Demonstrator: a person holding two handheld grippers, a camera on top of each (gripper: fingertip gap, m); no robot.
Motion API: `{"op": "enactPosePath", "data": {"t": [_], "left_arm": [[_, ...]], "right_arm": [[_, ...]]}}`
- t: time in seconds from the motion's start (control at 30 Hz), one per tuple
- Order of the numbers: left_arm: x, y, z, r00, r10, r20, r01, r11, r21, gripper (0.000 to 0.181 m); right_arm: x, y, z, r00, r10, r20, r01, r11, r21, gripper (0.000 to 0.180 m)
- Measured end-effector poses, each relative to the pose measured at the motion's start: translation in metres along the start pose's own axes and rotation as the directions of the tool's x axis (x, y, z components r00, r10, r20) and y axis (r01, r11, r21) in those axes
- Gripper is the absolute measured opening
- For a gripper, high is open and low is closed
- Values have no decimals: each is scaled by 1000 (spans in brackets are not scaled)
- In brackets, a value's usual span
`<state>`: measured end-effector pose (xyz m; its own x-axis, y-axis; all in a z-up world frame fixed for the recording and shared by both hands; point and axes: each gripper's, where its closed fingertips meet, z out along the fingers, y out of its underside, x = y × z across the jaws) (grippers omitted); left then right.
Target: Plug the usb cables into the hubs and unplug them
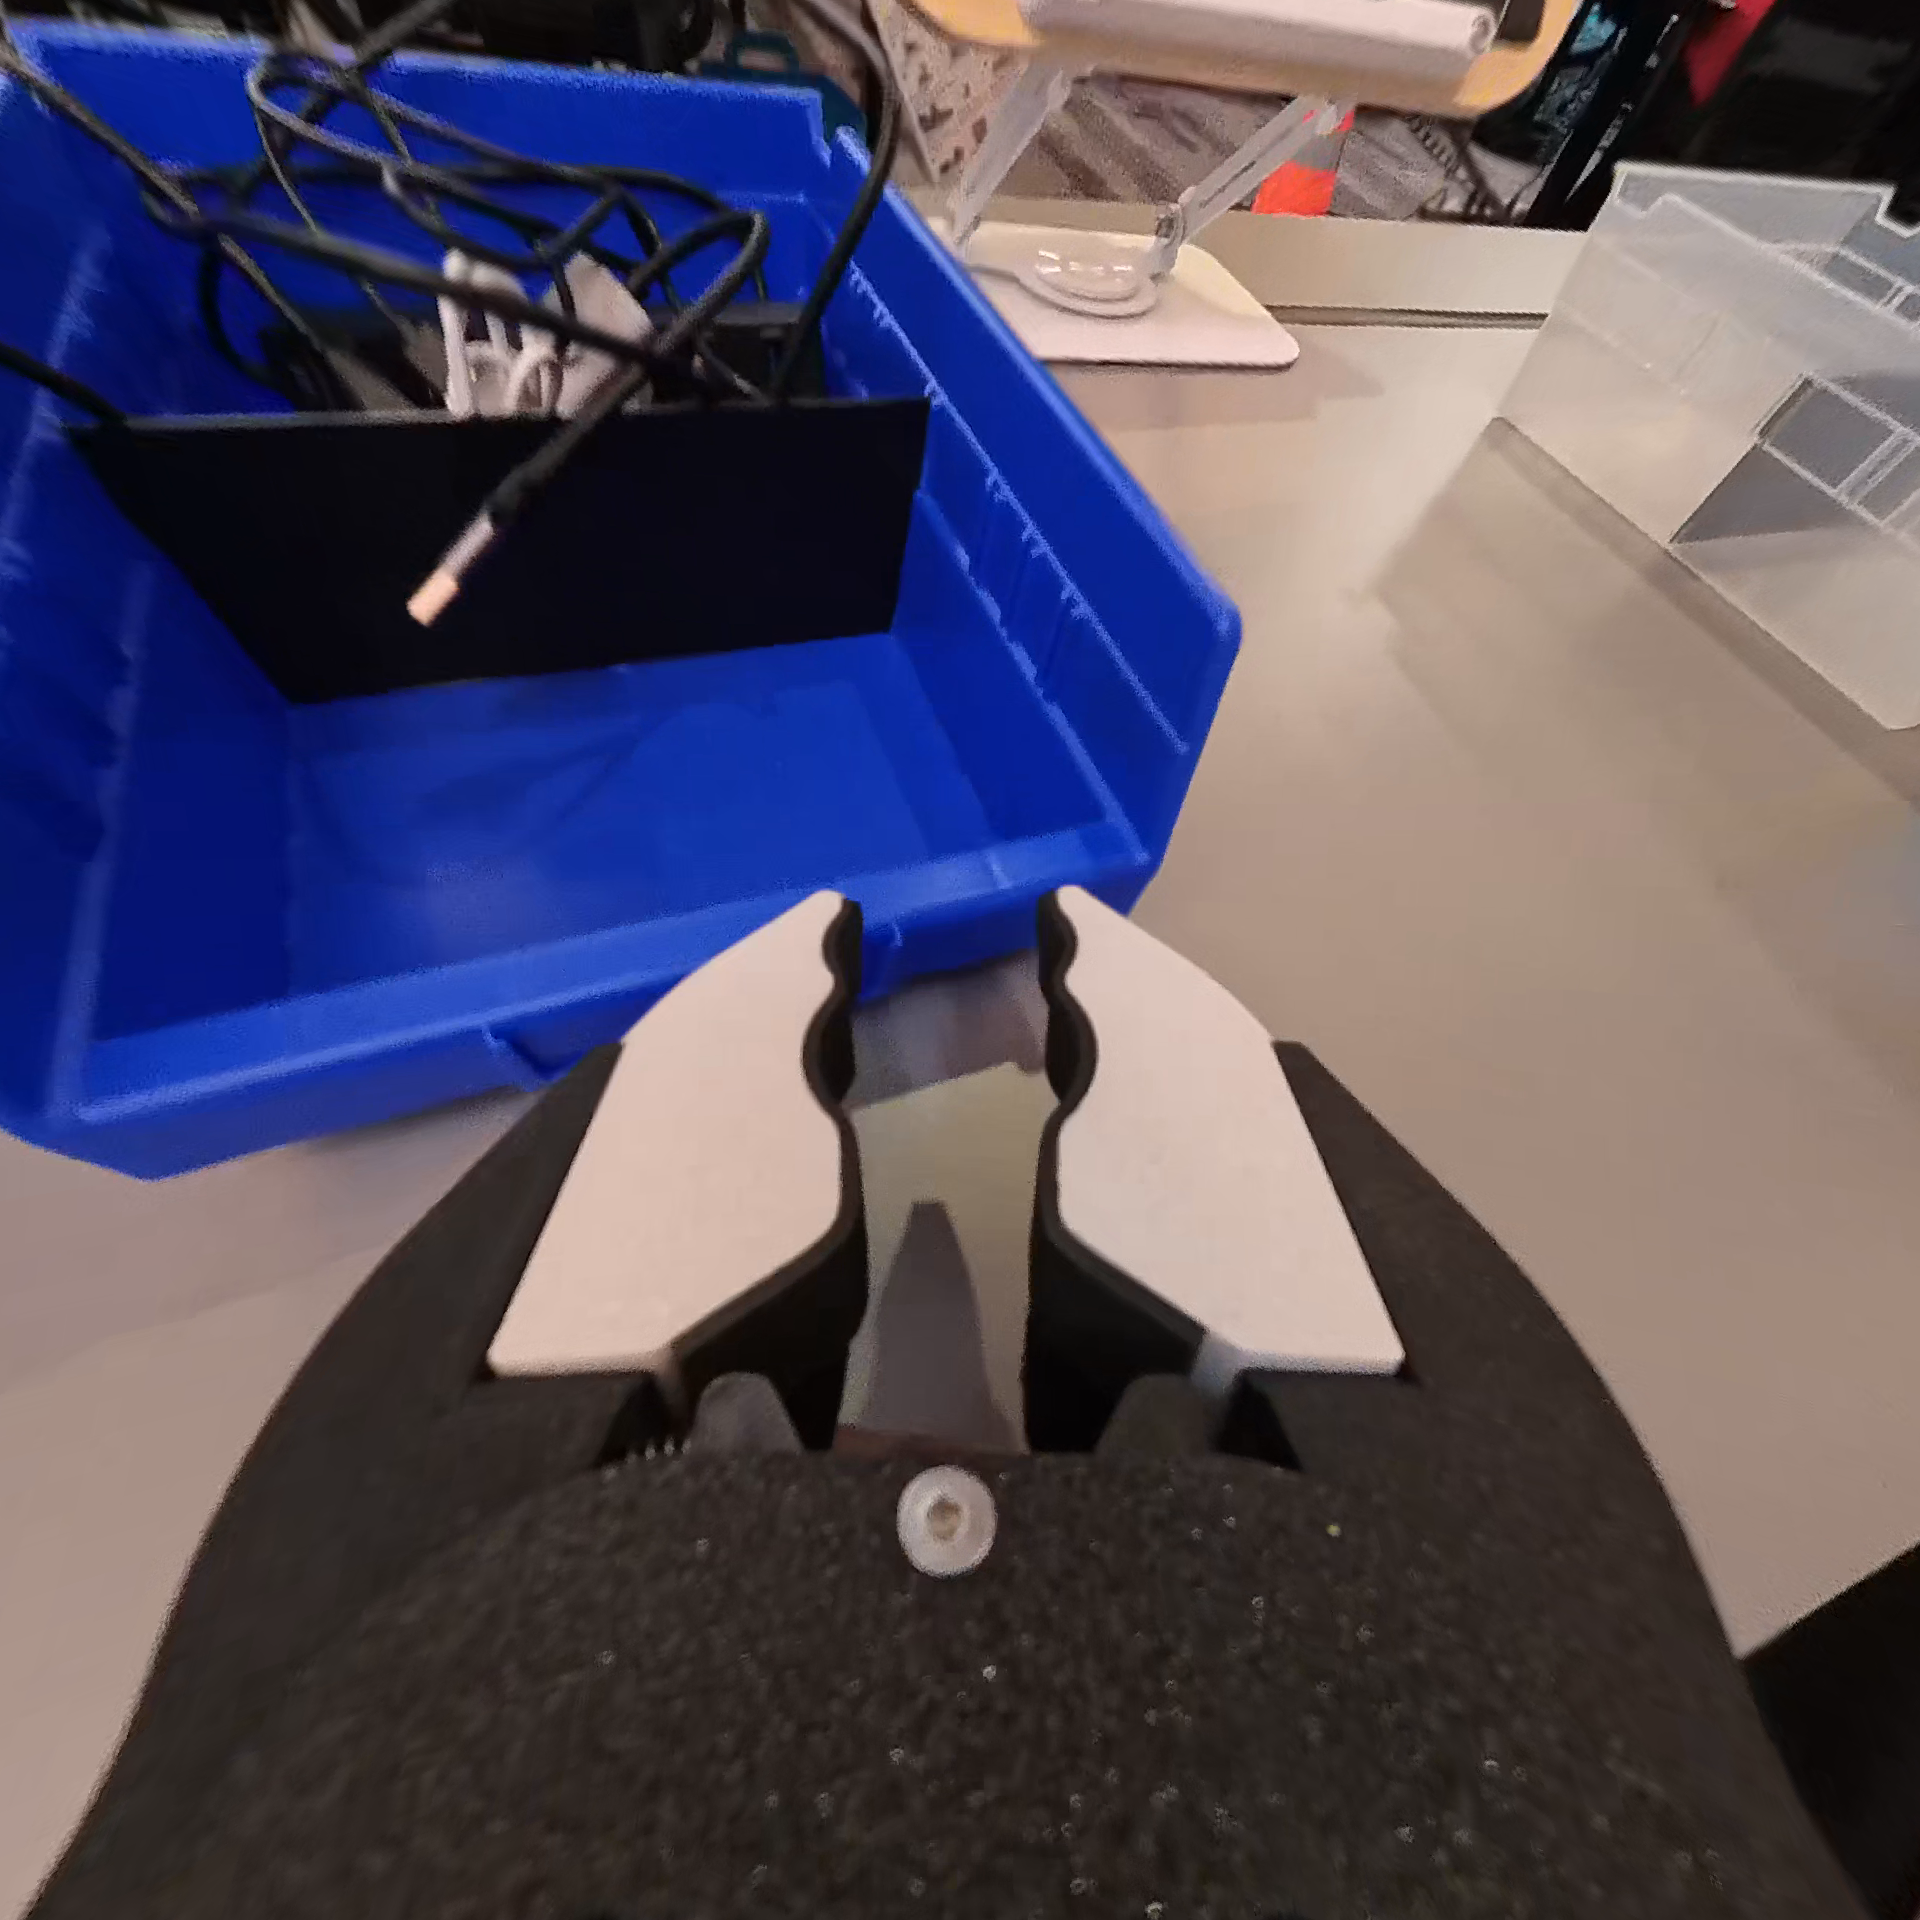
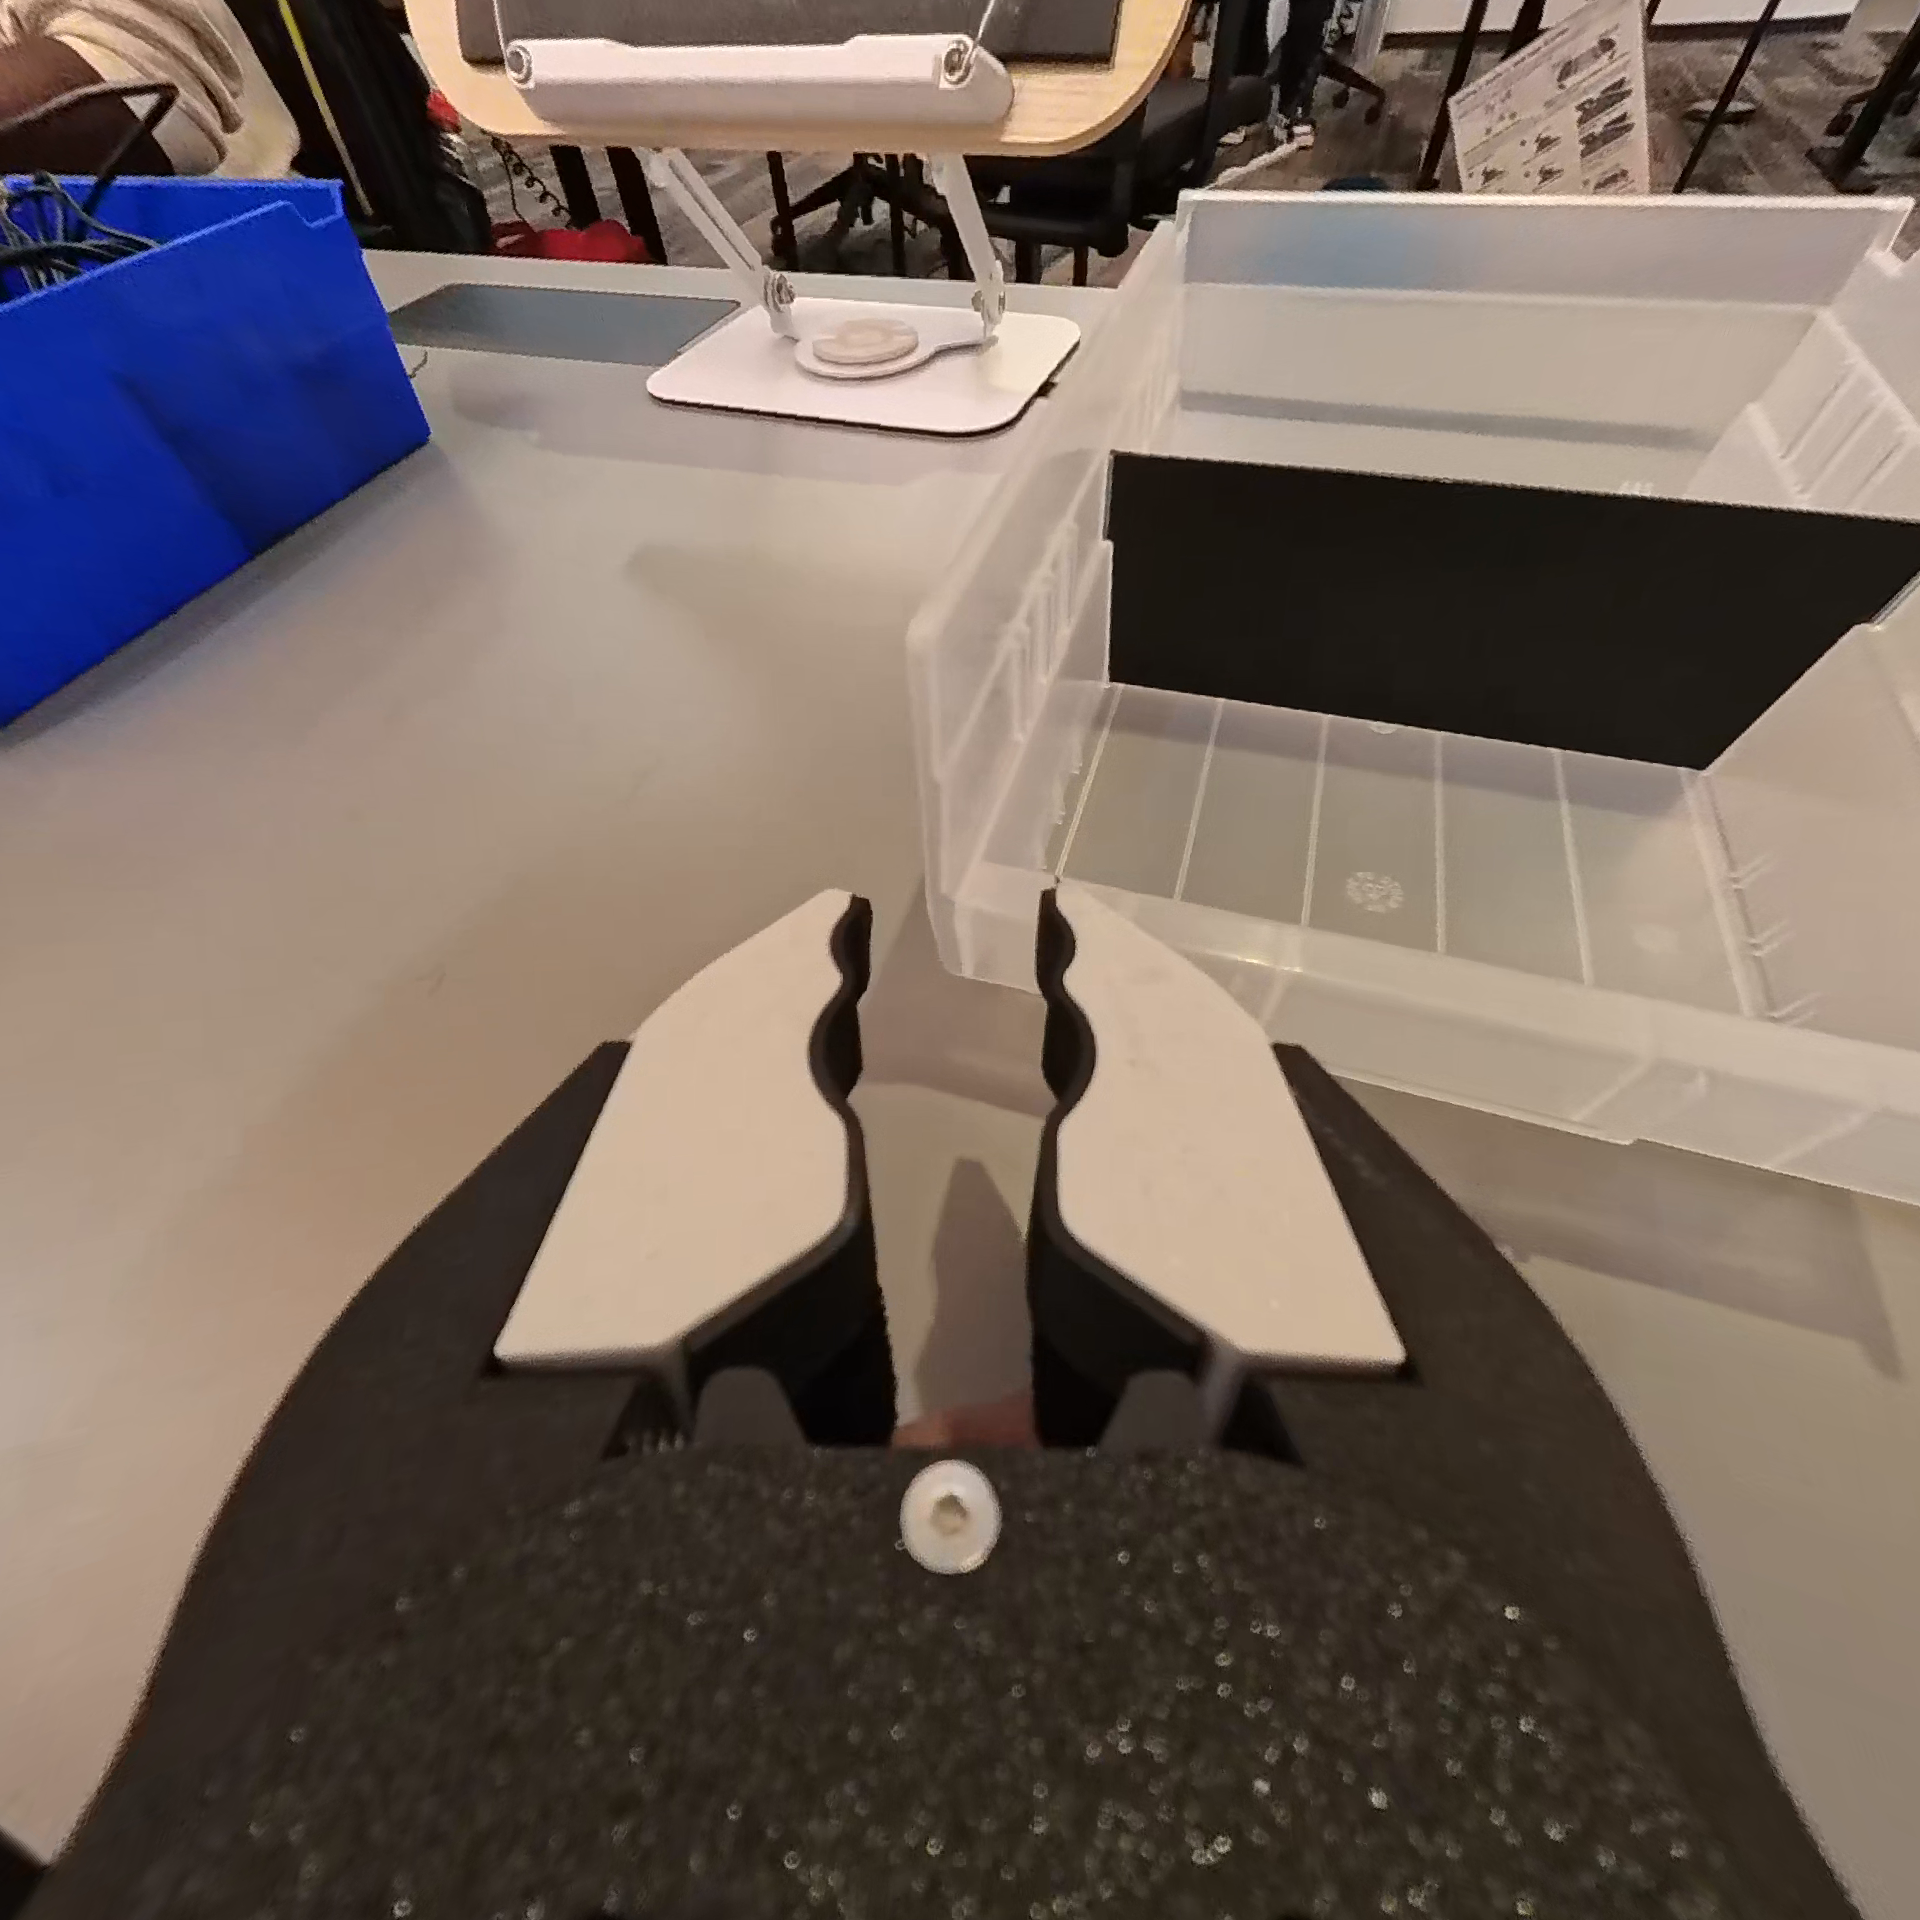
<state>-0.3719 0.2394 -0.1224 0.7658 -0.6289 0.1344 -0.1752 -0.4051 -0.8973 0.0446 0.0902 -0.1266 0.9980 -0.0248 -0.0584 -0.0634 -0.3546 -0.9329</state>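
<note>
A blue bin stands on the grey table with a black divider across it. Behind the divider lies a tangle of black cables, white cables and dark boxes that may be hubs. One black cable's metal plug hangs over the divider. The bin's front compartment holds nothing. My left gripper is open and empty, just above the bin's near right corner. My right gripper is open and empty, at the near left corner of a clear bin.
The clear bin has a black divider and holds nothing; it also shows in the left wrist view. A white stand with a wooden-edged board stands at the table's far side. The blue bin shows at left in the right wrist view. Chairs stand beyond.
</note>
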Motion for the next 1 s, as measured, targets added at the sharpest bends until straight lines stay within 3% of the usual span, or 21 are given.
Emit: {"op": "enactPosePath", "data": {"t": [0.1, 0.2, 0.27, 0.37, 0.47, 0.57, 0.67, 0.7, 0.83, 0.93, 1.0], "left_arm": [[-7, -32, 0, 998, 65, -28, -65, 998, 4, 31], [-39, -79, 9, 961, 275, -9, -275, 957, -94, 30], [-79, -110, 26, 877, 478, 43, -460, 863, -206, 28], [-131, -132, 67, 758, 650, -58, -604, 665, -439, 33], [-146, -136, 109, 704, 671, -234, -673, 523, -523, 35], [-136, -117, 133, 637, 660, -398, -739, 377, -559, 33], [-132, -96, 149, 570, 702, -427, -766, 267, -585, 16], [-129, -91, 153, 567, 702, -430, -769, 265, -582, 9], [-125, -87, 158, 649, 637, -416, -725, 351, -592, 13], [-126, -102, 161, 721, 593, -359, -671, 466, -577, 28], [-127, -104, 162, 735, 572, -363, -661, 486, -572, 29]], "right_arm": [[2, 2, 3, 1000, 10, 2, -10, 1000, -11, 30], [-1, 3, 4, 999, 27, 25, -26, 1000, -16, 30], [-5, 3, 4, 999, 36, 40, -35, 999, -16, 30], [-11, 4, 4, 998, 38, 60, -36, 999, -21, 30], [-15, 5, 4, 998, 27, 63, -26, 999, -27, 30], [-15, 6, 4, 999, 4, 51, -3, 999, -35, 30], [-13, 10, 4, 999, -15, 39, 17, 999, -51, 30], [-12, 11, 3, 999, -14, 40, 16, 998, -55, 30], [-10, 12, 3, 998, 26, 55, -23, 998, -55, 30], [-9, 13, 2, 995, 62, 73, -57, 996, -61, 30], [-10, 14, 2, 993, 85, 86, -79, 995, -66, 30]]}}
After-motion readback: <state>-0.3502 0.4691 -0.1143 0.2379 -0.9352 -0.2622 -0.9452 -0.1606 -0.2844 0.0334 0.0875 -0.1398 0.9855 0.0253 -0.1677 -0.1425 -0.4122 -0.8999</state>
